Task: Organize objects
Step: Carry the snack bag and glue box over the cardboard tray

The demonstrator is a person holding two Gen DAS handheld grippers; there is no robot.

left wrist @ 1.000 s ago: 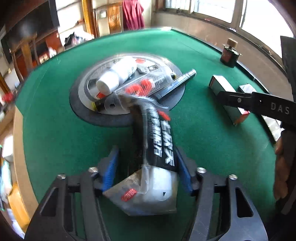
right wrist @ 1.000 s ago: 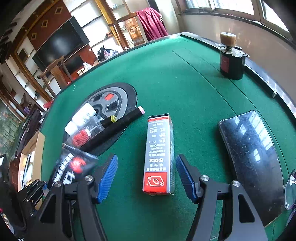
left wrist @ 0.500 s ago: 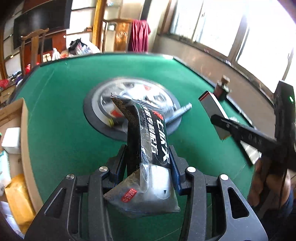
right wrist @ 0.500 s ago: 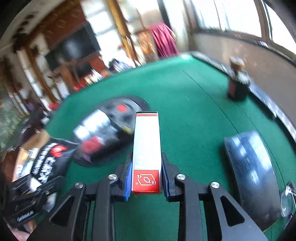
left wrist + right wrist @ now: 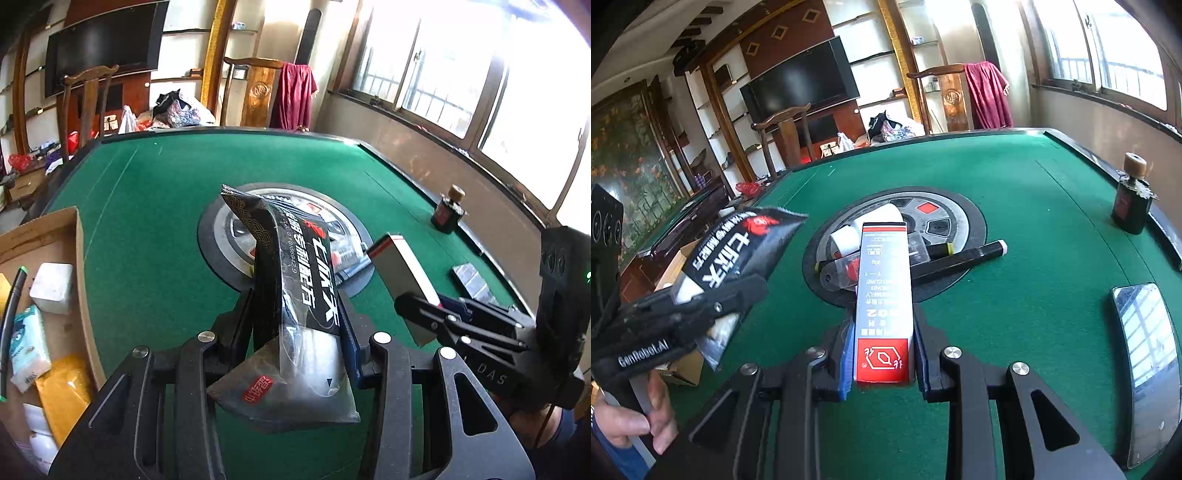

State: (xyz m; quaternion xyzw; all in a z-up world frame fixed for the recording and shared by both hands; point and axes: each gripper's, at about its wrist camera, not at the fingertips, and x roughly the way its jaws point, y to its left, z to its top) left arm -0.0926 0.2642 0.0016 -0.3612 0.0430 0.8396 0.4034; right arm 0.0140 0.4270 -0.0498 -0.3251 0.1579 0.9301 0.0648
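Observation:
My left gripper (image 5: pixel 299 314) is shut on a black plastic packet (image 5: pixel 295 280) with white and red print, held up above the green table (image 5: pixel 147 206). My right gripper (image 5: pixel 882 332) is shut on a long grey glue box (image 5: pixel 884 288) with a red end, also lifted off the felt. Each gripper shows in the other's view: the right one with its box (image 5: pixel 402 273) at the right, the left one with its packet (image 5: pixel 735 251) at the left. On the round centre disc (image 5: pixel 960 218) lie a white bottle (image 5: pixel 871 221), a small blister pack and a black marker (image 5: pixel 960 256).
An open cardboard box (image 5: pixel 44 295) with packets and tissues stands beside the table's left edge. A dark bottle with a cork top (image 5: pixel 1132 195) stands at the far right rim. A phone (image 5: pixel 1148 362) lies near the right edge. Chairs stand beyond the table.
Both grippers closed and lifted: the right one took the glue box off the felt, the left raised the packet off the centre disc. Both views tilted up toward the room.

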